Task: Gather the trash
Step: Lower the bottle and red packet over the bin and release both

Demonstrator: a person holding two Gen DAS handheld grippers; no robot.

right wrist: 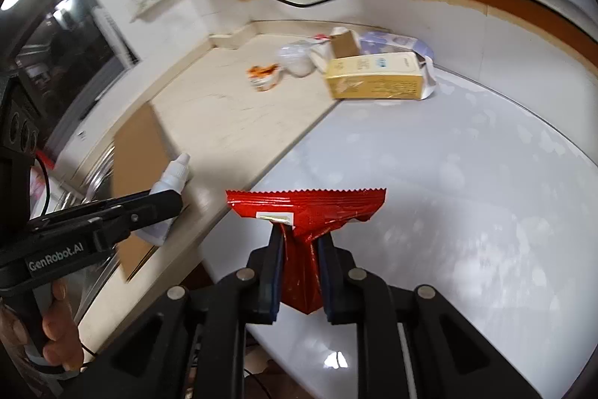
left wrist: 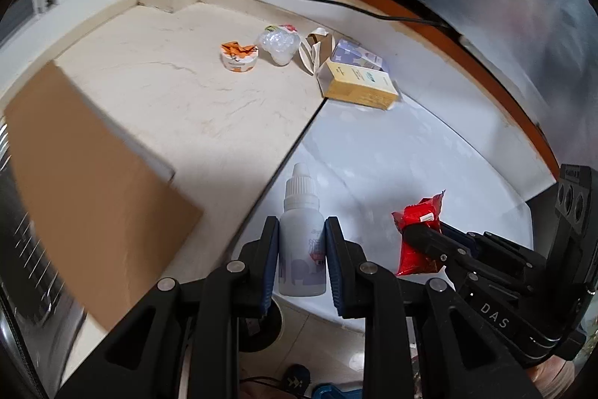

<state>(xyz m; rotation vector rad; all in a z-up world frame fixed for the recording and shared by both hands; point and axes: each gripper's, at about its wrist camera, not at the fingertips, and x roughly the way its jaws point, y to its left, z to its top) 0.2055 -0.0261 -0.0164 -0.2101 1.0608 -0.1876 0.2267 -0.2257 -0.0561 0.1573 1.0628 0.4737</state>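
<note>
Now, glossy white round table (right wrist: 467,197) | behind it, flat brown cardboard sheet (left wrist: 93,182) on beige marble counter (left wrist: 179,88) | my left gripper (left wrist: 302,230) clamps smooth white dropper bottle (left wrist: 301,249) | my right gripper (right wrist: 299,245) pinches crinkly red wrapper (right wrist: 304,212) above table edge

Ahead lies a broad bare stretch of tabletop (right wrist: 467,174), hemmed by a brown cardboard sheet (left wrist: 93,182) at left and a yellow box (right wrist: 373,79) amid trash at the back.
</note>
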